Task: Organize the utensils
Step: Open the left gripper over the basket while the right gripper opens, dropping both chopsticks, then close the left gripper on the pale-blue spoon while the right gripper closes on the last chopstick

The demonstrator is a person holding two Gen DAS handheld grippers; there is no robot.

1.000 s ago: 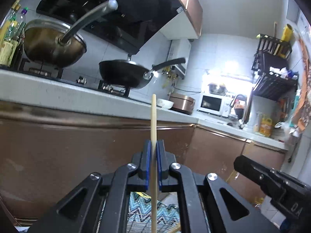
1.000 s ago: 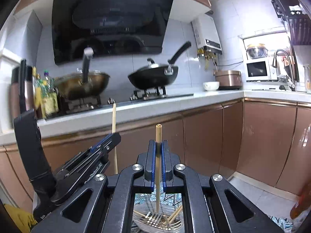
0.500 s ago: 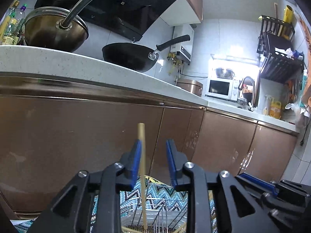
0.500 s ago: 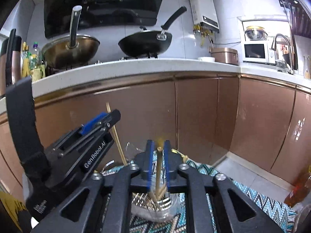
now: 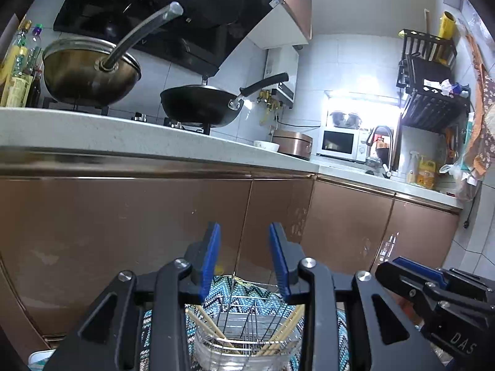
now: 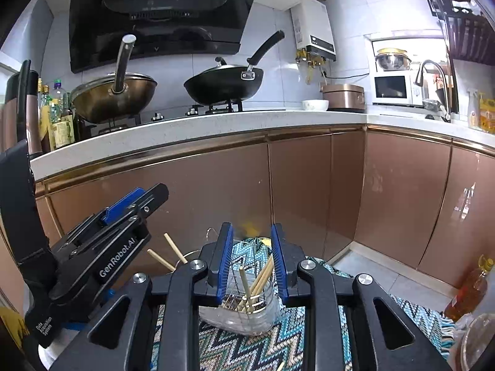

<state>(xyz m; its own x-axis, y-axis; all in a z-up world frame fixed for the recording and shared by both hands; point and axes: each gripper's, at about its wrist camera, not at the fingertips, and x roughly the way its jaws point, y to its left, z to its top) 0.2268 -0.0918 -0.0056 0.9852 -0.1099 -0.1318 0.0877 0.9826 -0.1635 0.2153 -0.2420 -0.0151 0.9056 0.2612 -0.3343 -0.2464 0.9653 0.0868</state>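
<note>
A clear utensil holder with a wire rack [image 5: 247,337] stands on a zigzag mat, just below my left gripper [image 5: 244,259]. Several wooden chopsticks [image 5: 207,324] lean inside it. My left gripper is open and empty above the holder. In the right wrist view the same holder [image 6: 244,306] sits between and beyond my right gripper's [image 6: 252,259] open blue pads, with chopsticks [image 6: 258,281] standing in it. The right gripper is empty. The left gripper [image 6: 102,241] shows at the left of that view, and two chopstick ends [image 6: 168,252] stick up beside it.
The zigzag mat [image 6: 247,349] lies on the floor before brown cabinet doors [image 6: 309,191]. A white counter [image 6: 185,126] carries two woks, a bowl, a rice cooker and a microwave. An oil bottle [image 6: 467,290] stands at the right.
Both grippers opened and let go of their chopsticks, which dropped into the holder. Both grippers have lifted a little above the holder.
</note>
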